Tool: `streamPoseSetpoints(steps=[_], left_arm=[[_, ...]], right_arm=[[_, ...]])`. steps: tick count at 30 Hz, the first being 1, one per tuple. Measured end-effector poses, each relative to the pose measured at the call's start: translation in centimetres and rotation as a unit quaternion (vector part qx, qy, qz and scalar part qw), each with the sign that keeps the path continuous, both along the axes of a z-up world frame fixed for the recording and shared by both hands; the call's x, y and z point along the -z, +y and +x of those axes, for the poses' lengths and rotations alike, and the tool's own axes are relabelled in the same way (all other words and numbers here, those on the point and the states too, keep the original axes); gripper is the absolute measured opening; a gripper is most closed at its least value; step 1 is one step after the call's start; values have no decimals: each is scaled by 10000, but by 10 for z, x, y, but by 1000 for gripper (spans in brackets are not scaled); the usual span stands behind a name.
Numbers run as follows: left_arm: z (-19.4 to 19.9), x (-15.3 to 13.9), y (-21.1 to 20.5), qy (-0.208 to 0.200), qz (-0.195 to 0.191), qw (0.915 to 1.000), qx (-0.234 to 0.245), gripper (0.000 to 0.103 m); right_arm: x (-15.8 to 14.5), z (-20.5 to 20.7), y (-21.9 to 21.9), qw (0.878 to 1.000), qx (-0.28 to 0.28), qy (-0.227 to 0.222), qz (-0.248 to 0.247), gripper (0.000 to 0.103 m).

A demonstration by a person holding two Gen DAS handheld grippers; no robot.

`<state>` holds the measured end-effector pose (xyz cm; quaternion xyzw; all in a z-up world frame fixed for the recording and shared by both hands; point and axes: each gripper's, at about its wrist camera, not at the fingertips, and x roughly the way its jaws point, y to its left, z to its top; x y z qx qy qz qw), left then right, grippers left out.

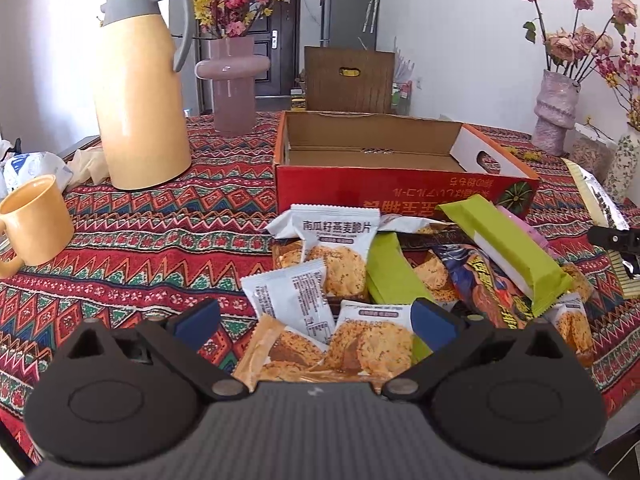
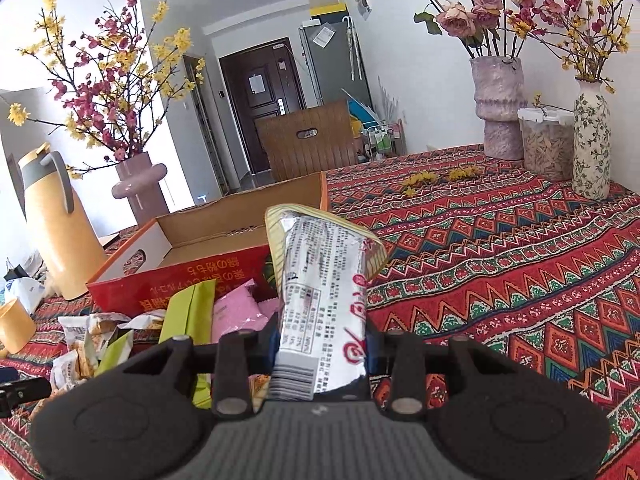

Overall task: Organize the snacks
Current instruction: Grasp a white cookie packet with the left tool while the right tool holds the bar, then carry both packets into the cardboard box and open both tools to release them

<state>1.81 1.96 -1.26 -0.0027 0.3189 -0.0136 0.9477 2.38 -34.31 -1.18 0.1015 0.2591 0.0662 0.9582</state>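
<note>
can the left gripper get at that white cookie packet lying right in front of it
Probably yes. The left gripper is open, and the white cookie packet lies on top of the snack pile between its fingers, with nothing over it. Neighbouring packets crowd close, so it may catch one too.

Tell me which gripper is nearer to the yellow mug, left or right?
Left. The left gripper hovers open over the snack pile, with the yellow mug just to its left. The right gripper, shut on a silver snack pack, sits beyond the pile, farther from the mug.
</note>
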Motion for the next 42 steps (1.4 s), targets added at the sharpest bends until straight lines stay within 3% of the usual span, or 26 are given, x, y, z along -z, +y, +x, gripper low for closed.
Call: streamPoseSetpoints(steps=[4, 12, 16, 20, 32, 42], left_arm=[[2, 6, -8, 90, 23, 9998, 175, 101], [9, 13, -15, 269, -110, 9982, 528, 59], [15, 19, -13, 436, -334, 9964, 642, 46], [16, 19, -7, 433, -532, 9954, 664, 43], [5, -2, -9, -13, -343, 9976, 602, 42], [20, -24, -10, -373, -250, 9979, 459, 42]], right_arm=[[0, -6, 0, 10000, -8, -14, 15, 37], [3, -7, 0, 10000, -28, 29, 38, 37], [5, -7, 2, 10000, -68, 54, 46, 37], [5, -7, 3, 9999, -88, 70, 45, 37], [1, -7, 8, 9999, -126, -14, -5, 37], [-10, 7, 16, 9994, -258, -210, -56, 37]])
